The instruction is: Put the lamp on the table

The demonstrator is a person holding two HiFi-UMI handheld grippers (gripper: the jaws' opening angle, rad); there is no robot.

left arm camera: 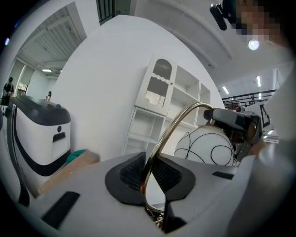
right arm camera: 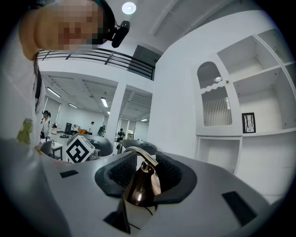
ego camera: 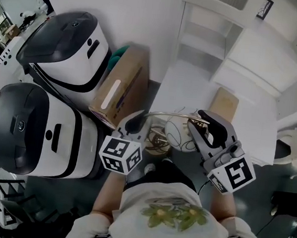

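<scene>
In the head view, carrying the lamp in the air between both grippers, held close in, short of the white desk ahead and not yet resting on it. Pinching its thin curved part with the left gripper and taking the top of its pale shade with the right gripper. Making out only a brassy tangle below the grippers, probably the lamp's foot, too small to sort out. In the left gripper view, clamping narrowly on the brass stem, jaws nearly together, with the rod running up between the pads and arching over to the globe shade, white with thin black lines. Judging that rod stiff but smooth and round, so likely to be slipping or swivelling in a pinch, better for steadying than for bearing the weight. In the right gripper view, gripping at middling width on the brass cap where stem meets shade, pads pressing its flanks. Judging the shade as glass or thin plastic, fragile either way, so keeping hold on metal and never on the globe, and favouring a gentle set-down, foot first. Seeing only a sliver of shade beneath the cap here, and none of the desk; not managing to tell how heavy the foot is.
</scene>
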